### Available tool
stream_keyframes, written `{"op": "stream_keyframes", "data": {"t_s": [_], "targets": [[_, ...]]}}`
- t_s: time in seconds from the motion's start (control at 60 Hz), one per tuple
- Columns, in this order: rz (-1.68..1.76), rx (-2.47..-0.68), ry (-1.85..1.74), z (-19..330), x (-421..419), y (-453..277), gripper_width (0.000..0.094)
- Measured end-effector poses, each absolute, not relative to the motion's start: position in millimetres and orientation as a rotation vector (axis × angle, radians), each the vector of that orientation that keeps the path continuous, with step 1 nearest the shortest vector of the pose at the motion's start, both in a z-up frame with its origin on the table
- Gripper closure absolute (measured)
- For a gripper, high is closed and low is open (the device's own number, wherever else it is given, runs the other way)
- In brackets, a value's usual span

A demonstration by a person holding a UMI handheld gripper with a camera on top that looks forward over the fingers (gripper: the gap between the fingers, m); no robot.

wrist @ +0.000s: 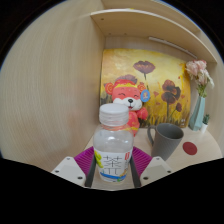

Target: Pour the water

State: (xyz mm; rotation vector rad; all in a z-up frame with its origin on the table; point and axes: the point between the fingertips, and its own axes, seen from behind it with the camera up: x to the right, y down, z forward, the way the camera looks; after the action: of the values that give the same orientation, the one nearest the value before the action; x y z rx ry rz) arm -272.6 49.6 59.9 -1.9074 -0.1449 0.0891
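— What stands at the back, against the wall?

— A painting (150, 72) with a yellow ground and dark flowers on thin stems. It leans on the wall under a wooden shelf (150, 18).

— And in front of it?

— A plush toy (127, 100), orange and white, with a red cap. It sits upright on the table (205, 150), close to the painting.

— Anything on the other side?

— Yes, a vase (199, 108), pale blue, with pinkish flowers (196, 72) in it. It stands near the end of the painting. On the table beside it lies a small red disc (190, 148); what it is I cannot tell.
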Motion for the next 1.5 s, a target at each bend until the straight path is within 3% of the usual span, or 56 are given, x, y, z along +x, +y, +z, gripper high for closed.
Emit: {"op": "stream_keyframes", "data": {"t_s": [0.217, 0.567, 0.883, 1.133, 1.5], "targets": [[0.116, -1.818, -0.167, 66.9, -276.5, 53.1, 0.0526], [0.271, -1.86, -0.056, 82.1, -279.4, 65.2, 0.0528], [0.874, -1.874, 0.545, 135.6, -265.2, 93.9, 0.0528], [1.422, -1.622, 1.058, 175.8, -250.6, 109.0, 0.0527], [1.767, -1.267, 1.557, 180.0, -218.9, 128.7, 0.0522]]}}
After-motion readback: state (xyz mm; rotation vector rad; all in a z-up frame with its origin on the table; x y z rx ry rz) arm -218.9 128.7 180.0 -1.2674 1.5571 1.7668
